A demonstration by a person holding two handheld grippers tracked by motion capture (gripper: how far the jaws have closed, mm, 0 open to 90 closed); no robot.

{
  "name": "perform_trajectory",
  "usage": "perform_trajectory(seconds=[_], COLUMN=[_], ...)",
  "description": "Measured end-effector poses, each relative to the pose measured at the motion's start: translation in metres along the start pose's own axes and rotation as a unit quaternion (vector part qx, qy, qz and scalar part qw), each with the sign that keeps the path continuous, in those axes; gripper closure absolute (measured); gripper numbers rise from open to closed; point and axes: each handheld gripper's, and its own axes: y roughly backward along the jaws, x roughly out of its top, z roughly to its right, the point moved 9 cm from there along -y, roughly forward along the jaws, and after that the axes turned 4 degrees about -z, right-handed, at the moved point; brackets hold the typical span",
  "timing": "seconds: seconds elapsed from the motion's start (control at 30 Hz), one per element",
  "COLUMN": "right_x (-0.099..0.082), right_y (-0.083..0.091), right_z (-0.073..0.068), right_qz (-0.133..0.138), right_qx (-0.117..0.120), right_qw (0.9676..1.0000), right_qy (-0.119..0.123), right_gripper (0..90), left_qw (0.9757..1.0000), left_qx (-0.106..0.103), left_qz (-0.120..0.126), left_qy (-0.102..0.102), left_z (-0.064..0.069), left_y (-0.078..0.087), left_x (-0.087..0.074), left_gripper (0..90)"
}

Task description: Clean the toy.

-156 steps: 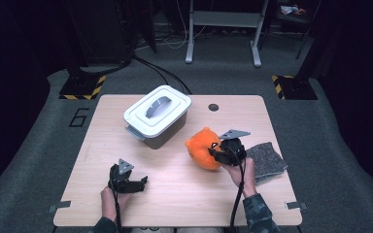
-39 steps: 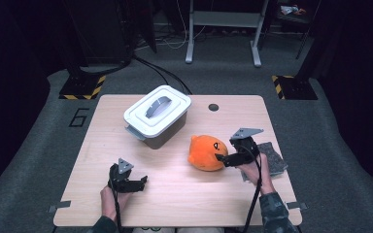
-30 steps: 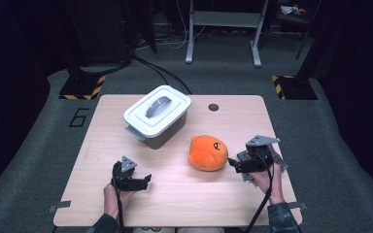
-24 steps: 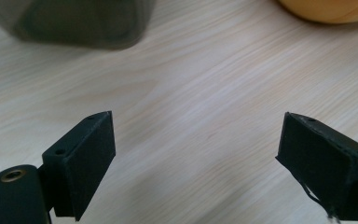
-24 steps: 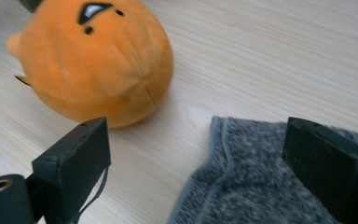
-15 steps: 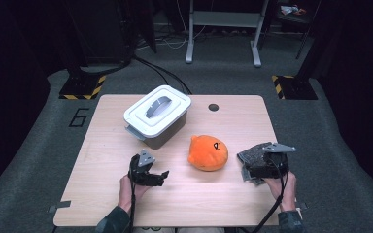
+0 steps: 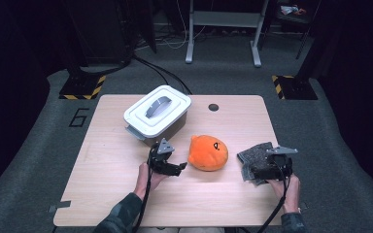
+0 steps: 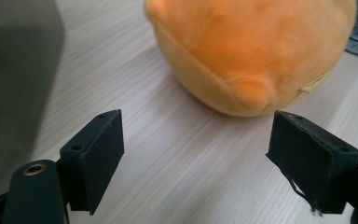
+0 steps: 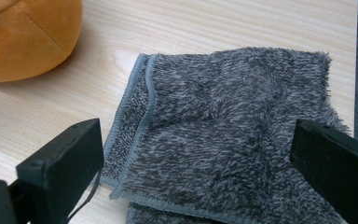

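High view, table (image 7: 107,194): light wood, dark carpet around it, person's forearms coming in from the near edge.
High view, left gripper (image 7: 177,167): near table centre, pointing toward the orange plush toy (image 7: 208,152), tips just short of it, not touching.
High view, right gripper (image 7: 255,171): over the grey towel (image 7: 253,154) at the right side of the table, pointing left across it; contact hard to tell from up here.
High view, plush: lies between the two grippers, towel just beside it on the right, small gap.
High view, box: white lidded box (image 7: 156,115) behind the left gripper, lid on, grey handle on top.
Left gripper view, left gripper (image 8: 198,154): jaws apart with bare wood between the pads, nothing gripped; they have just been closing a little.
Left gripper view, plush (image 8: 251,51): right ahead of the tips, resting on the table, not between the pads.
Left gripper view, box (image 8: 14,70): dark blurred wall at the left edge.
Right gripper view, right gripper (image 9: 200,163): jaws wide, have been opening, pads clear of any grip.
Right gripper view, towel (image 9: 233,116): folded, fluffy, flat on the wood, spanning the gap between the pads and running ahead of them.
Right gripper view, plush (image 9: 23,32): top left corner, near the towel's edge, apart from it.
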Motion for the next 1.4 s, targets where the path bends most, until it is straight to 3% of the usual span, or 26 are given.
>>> perform_trajectory(seconds=[0.13, 0.4, 0.53, 0.7, 0.83, 0.9, 1.13, 1.23, 1.4], right_x=[-0.001, 0.001, 0.003, 0.0, -0.008, -0.008, -0.008, -0.007, -0.005], right_y=[-0.004, -0.011, -0.021, -0.037, -0.049, -0.05, -0.049, -0.047, -0.043], right_z=[0.002, 0.009, 0.01, 0.012, 0.012, 0.013, 0.013, 0.01, 0.008], right_qz=[-0.005, -0.016, -0.031, -0.054, -0.075, -0.063, -0.057, -0.065, -0.072], right_qx=[-0.005, -0.019, -0.026, -0.022, -0.006, -0.004, 0.005, 0.011, 0.011], right_qw=[1.0, 0.9997, 0.9992, 0.9983, 0.9971, 0.998, 0.9983, 0.9977, 0.9973], right_qy=[-0.003, -0.003, -0.002, 0.0, -0.011, -0.007, 0.013, 0.015, 0.012], right_gripper=[1.9, 1.1, 0.2, 1.2, 3.1, 4.5, 12.4, 18.5, 39.8], left_qw=[0.9999, 0.9994, 0.9996, 0.9993, 0.9993, 0.9993, 0.9992, 0.9995, 0.9995], left_qx=[-0.011, -0.02, -0.016, -0.024, -0.019, -0.023, -0.018, -0.018, -0.019], left_qz=[0.003, -0.002, -0.005, -0.003, 0.001, -0.003, -0.001, 0.003, 0.004], left_qy=[0.001, -0.026, -0.021, -0.028, -0.032, -0.031, -0.037, -0.027, -0.023], left_z=[0.008, 0.018, 0.019, 0.024, 0.025, 0.026, 0.026, 0.027, 0.028], left_y=[-0.007, -0.014, -0.017, -0.017, -0.018, -0.018, -0.018, -0.019, -0.019], left_x=[0.006, 0.01, 0.01, 0.011, 0.011, 0.009, 0.009, 0.01, 0.01], left_gripper=[23.6, 36.5, 46.1, 54.6, 58.4, 60.4, 65.8, 67.6, 68.8])
